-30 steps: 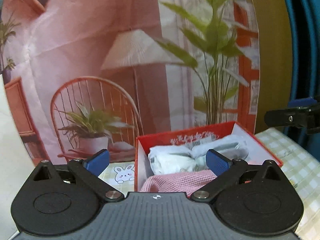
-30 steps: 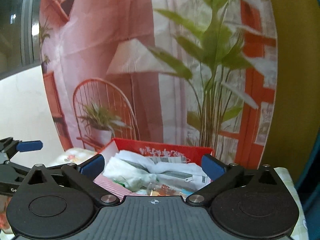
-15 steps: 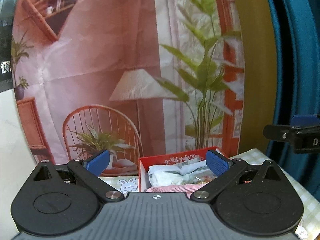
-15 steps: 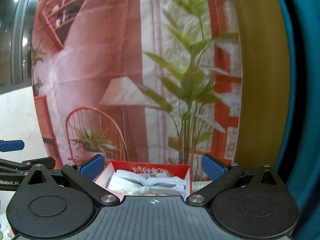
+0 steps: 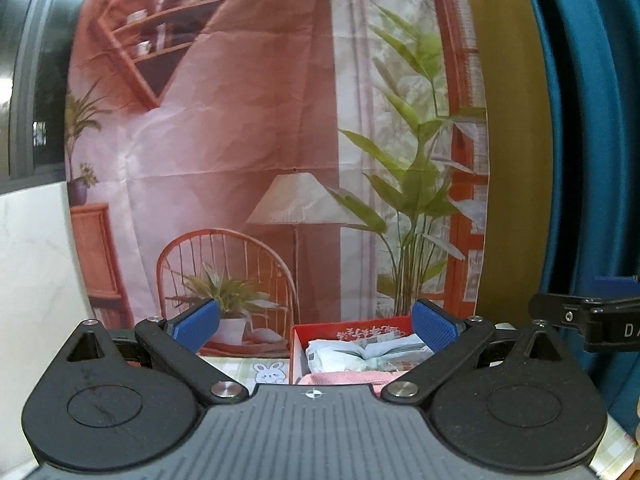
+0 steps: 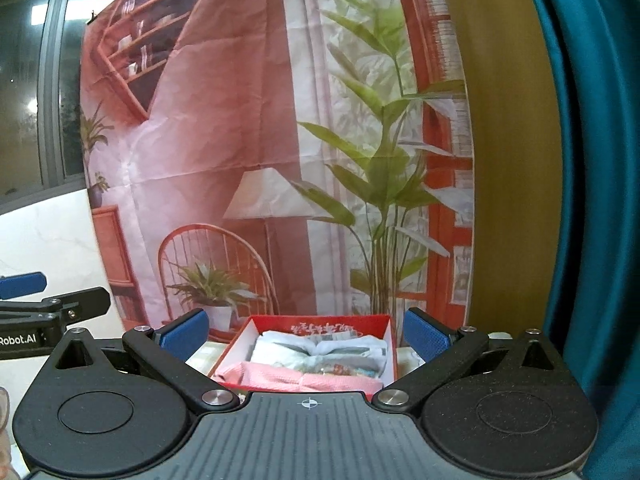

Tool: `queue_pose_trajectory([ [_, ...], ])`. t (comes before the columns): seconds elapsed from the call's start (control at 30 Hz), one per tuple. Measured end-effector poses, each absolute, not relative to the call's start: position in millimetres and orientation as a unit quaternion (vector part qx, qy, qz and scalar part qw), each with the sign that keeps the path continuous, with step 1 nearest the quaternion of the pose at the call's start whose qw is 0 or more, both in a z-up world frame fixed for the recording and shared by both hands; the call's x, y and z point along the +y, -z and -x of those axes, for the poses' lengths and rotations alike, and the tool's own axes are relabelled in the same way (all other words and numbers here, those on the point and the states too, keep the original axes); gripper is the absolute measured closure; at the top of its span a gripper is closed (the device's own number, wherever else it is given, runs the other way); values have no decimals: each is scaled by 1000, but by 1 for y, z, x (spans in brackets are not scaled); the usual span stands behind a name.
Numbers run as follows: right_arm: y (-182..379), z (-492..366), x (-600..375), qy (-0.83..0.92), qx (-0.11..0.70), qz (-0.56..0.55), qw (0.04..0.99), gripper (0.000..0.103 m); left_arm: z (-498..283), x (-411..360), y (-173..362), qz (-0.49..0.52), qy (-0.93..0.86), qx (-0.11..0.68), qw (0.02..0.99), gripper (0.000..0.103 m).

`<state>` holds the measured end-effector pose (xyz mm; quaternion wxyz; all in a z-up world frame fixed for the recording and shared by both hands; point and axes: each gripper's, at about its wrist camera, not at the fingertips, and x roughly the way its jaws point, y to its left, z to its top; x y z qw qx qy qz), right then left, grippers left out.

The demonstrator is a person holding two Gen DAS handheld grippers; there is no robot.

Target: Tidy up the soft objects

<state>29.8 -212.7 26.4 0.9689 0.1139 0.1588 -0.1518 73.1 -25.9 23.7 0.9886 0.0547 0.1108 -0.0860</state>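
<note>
surface: checked tablecloth (image 5: 236, 364), printed backdrop (image 6: 224, 128) behind | red box (image 6: 384, 340) holds pink cloth (image 6: 304, 380), white bundles | text: "Robot.AI" on left gripper (image 5: 316, 326) | left gripper, right gripper (image 6: 306, 330) both spread, empty

Both grippers, left (image 5: 314, 326) and right (image 6: 304, 332), hover level, fingers spread, empty.

surface: table under pale checked cloth (image 5: 236, 364) — bunny print | on it: red box (image 5: 298, 354) — filled with soft goods

Both wrist views face backdrop (image 5: 256, 128), share red box (image 6: 320, 322)
</note>
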Motion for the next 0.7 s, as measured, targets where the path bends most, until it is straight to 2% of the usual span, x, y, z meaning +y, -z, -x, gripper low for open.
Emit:
queue_pose_trajectory([
  [0.7,-33,-12,-194,148,159,-91,972,0,-53,-18,-25,-38,51,92,994,0],
])
